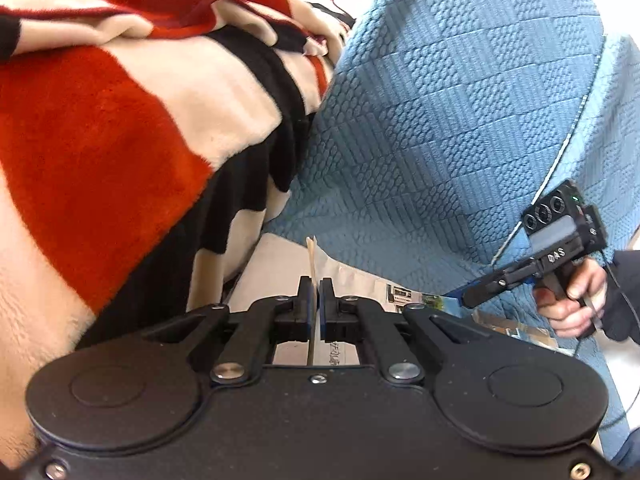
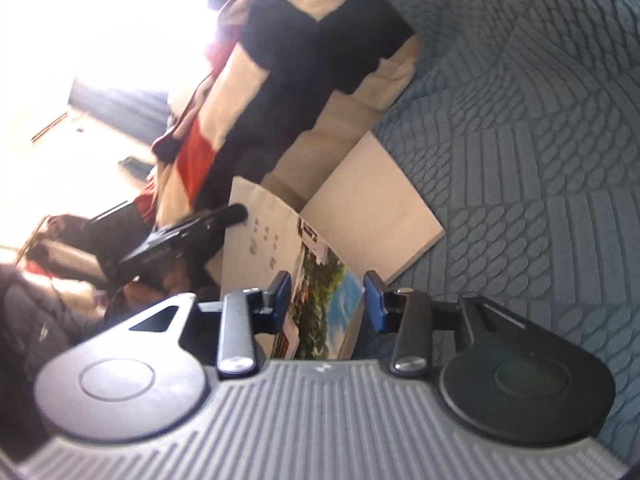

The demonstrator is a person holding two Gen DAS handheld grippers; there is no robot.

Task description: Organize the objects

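An open magazine [image 2: 320,276] with a landscape photo lies on a blue quilted cover [image 2: 540,160]. My left gripper [image 1: 316,284] is shut on the edge of one cream page [image 1: 311,256], which stands on edge between the pads. In the right wrist view that left gripper [image 2: 240,213] comes in from the left onto the lifted page [image 2: 264,232]. My right gripper [image 2: 326,292] is open, its blue pads apart with the magazine's picture corner showing between them. In the left wrist view the right gripper [image 1: 460,298] reaches the magazine [image 1: 404,294] from the right.
A red, cream and black striped fleece blanket [image 1: 120,120] is heaped at the left, over the magazine's far side. A plain beige book [image 2: 372,208] lies just beyond the magazine. A person's hand [image 1: 568,304] holds the right gripper's handle. The blue cover [image 1: 440,100] rises behind.
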